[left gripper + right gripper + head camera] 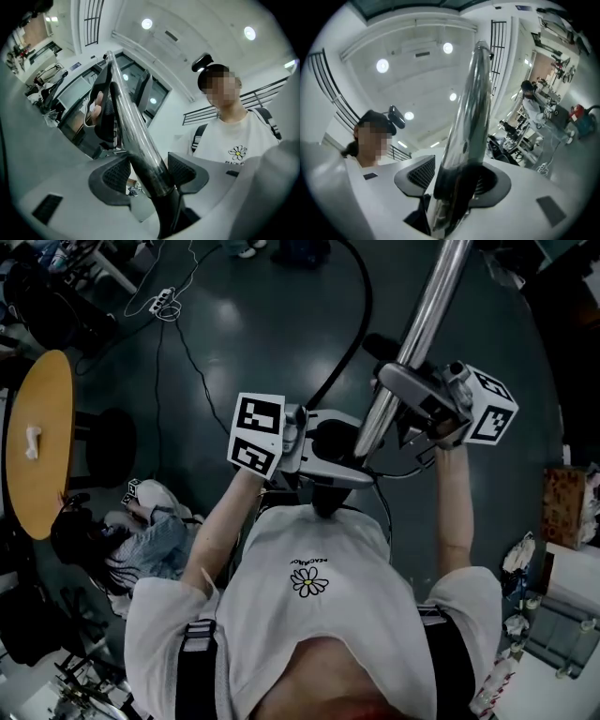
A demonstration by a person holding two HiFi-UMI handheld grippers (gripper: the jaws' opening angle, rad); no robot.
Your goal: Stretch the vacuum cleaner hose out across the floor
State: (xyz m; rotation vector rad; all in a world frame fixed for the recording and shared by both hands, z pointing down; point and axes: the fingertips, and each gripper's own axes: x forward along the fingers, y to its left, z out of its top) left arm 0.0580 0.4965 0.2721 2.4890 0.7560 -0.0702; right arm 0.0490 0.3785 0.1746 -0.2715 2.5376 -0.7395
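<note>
Ribbed black fingers [116,177] of left gripper [147,176] and right gripper [453,176] clamp the cylindrical chrome tube [131,126].

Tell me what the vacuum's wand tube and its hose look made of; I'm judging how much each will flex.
The wand tube looks like polished metal with a chrome-like finish: it shows bright mirror streaks and runs dead straight. The hose is matte black, probably flexible plastic or rubber, since it bends in a smooth arc; any ribbing is too small to tell.
</note>
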